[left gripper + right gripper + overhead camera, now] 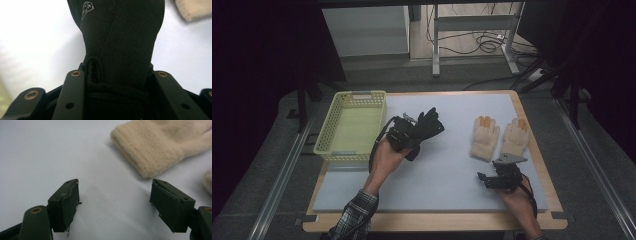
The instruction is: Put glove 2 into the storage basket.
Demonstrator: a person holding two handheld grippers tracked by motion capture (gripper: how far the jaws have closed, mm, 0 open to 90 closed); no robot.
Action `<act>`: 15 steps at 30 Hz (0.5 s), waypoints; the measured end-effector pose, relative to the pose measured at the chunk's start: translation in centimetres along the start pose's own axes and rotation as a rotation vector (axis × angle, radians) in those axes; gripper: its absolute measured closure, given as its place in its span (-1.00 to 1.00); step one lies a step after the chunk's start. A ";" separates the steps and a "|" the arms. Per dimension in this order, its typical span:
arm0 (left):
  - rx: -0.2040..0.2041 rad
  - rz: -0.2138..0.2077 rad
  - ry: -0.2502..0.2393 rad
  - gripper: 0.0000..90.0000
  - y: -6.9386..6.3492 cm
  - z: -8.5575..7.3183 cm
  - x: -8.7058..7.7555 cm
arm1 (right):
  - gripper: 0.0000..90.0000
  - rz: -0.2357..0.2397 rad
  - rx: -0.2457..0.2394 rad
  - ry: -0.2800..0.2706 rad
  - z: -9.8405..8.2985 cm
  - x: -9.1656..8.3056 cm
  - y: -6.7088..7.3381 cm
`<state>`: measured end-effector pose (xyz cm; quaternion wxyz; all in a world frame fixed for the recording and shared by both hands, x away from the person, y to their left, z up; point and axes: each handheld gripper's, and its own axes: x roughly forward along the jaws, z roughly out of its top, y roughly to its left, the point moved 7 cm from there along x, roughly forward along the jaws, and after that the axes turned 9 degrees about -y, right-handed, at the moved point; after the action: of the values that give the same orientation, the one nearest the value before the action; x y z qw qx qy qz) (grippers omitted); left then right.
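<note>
Left claw (pixel 416 131) is clenching a black glove (pixel 428 125) by its cuff, holding it just right of the yellow basket (pixel 328 131), w/ glove fingers pointing far-right. In the left gripper view, the glove (pixel 120 35) is sitting pinched btwn the jaws. Right claw (pixel 484 178) is resting released near the desk's (pixel 452 165) near-right edge, jaws standing apart over bare mat, just near of two cream gloves (pixel 499 136).

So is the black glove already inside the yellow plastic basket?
No, the black fabric glove is clamped in the left gripper above the pale mat, beside the yellow plastic basket, not in it.
</note>
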<state>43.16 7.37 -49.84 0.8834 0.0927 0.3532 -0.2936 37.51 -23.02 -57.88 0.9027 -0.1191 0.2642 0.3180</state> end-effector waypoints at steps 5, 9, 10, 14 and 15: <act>-0.012 0.034 -0.015 0.38 1.4 1.0 -1.5 | -0.48 0.000 -0.002 0.000 0.0 0.0 0.0; -0.021 0.067 -0.030 0.38 2.7 1.6 -2.7 | -0.49 0.000 -0.001 -0.001 0.0 0.0 0.0; -0.025 0.075 -0.034 0.38 3.1 1.7 -3.1 | -0.49 0.000 -0.002 -0.001 0.0 0.0 0.0; -0.046 0.116 -0.046 0.37 5.0 1.7 -4.5 | -0.49 0.000 -0.002 -0.001 0.0 0.0 0.0; -0.046 0.116 -0.046 0.37 5.0 1.7 -4.5 | -0.49 0.000 -0.002 -0.001 0.0 0.0 0.0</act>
<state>44.48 12.85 -45.72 0.9087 0.0858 0.3335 -0.2359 37.52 -23.03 -57.88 0.9028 -0.1197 0.2635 0.3181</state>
